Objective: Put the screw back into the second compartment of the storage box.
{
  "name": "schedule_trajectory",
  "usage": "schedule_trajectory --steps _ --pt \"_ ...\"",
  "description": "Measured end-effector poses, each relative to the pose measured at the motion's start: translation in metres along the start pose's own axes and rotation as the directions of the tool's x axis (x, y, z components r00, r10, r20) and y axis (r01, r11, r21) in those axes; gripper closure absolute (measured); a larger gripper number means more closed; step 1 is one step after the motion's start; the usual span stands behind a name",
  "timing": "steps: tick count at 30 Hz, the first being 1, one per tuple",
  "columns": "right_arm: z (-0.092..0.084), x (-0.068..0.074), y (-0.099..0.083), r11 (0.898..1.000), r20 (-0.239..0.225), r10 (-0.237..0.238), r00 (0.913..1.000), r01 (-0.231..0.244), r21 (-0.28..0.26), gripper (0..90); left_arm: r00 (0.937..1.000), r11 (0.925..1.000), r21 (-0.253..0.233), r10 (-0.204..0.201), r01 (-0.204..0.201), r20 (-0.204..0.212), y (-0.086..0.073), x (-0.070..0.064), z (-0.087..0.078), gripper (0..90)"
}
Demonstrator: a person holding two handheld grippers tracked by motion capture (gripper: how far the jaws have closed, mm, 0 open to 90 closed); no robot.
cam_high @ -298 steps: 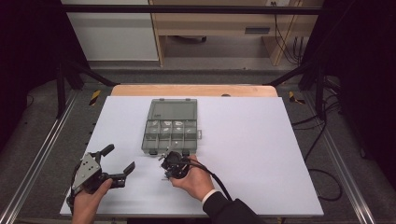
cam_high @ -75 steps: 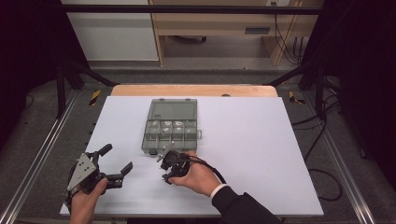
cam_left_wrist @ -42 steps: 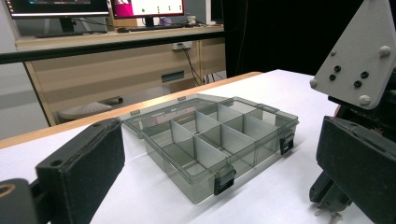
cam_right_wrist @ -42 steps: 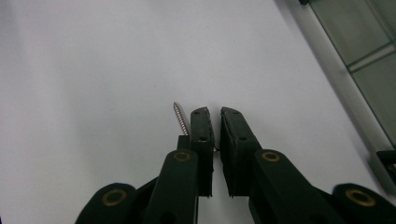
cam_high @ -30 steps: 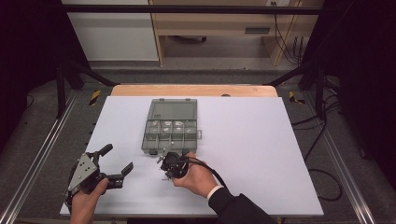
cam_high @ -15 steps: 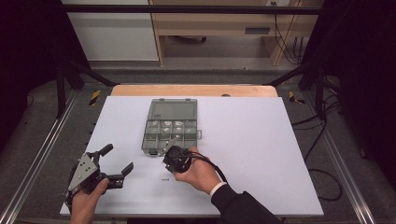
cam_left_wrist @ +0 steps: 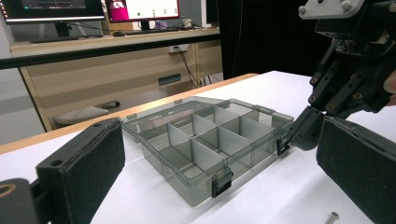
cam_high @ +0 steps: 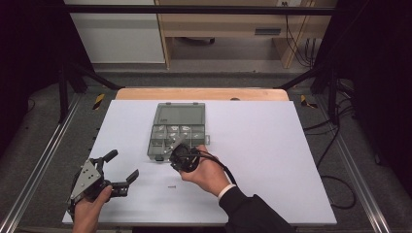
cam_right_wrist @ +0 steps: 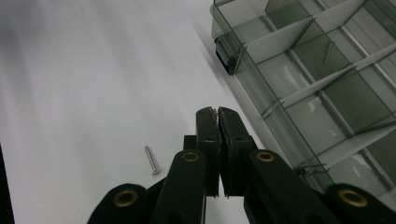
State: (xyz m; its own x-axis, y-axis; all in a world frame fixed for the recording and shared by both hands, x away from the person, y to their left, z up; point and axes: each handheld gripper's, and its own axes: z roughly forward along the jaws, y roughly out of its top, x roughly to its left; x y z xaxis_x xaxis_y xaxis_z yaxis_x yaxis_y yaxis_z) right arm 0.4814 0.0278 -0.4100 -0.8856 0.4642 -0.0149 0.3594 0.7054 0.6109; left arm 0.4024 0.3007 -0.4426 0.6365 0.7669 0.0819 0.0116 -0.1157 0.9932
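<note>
High view: right gripper (cam_high: 180, 156) hovers at 6 o'clock of the clear compartment box (cam_high: 177, 115), mid-tabletop, with a loose screw (cam_high: 171, 186) at the gripper's 6 o'clock. Left gripper view: left gripper (cam_left_wrist: 222, 161) rests with jaws wide apart and empty, the box's lid open. Right gripper view: jaws pressed together, contents unclear; probably sorting screws, so next lower with jaws parted astride that screw.

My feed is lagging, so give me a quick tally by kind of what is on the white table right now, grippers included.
Clear grey plastic compartment box with its lid open: 1
Small silver metal screw lying loose on the white table: 1
Black two-jaw grippers: 2, the left gripper open, the right gripper shut
Total: 4
</note>
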Motion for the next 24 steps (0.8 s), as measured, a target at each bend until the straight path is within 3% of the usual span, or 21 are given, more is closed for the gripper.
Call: schedule_trajectory --steps 13,24 --pt "-0.008 -0.009 0.021 0.998 0.044 0.004 0.999 -0.001 -0.064 88.1 1.0 1.0 -0.005 -0.006 0.006 0.007 0.0 0.0 0.0 1.0" --pt "-0.004 -0.031 0.031 0.982 0.114 0.078 0.9905 -0.057 -0.178 88.2 0.9997 0.9998 -0.017 -0.012 0.012 0.019 0.0 0.0 0.0 0.9"
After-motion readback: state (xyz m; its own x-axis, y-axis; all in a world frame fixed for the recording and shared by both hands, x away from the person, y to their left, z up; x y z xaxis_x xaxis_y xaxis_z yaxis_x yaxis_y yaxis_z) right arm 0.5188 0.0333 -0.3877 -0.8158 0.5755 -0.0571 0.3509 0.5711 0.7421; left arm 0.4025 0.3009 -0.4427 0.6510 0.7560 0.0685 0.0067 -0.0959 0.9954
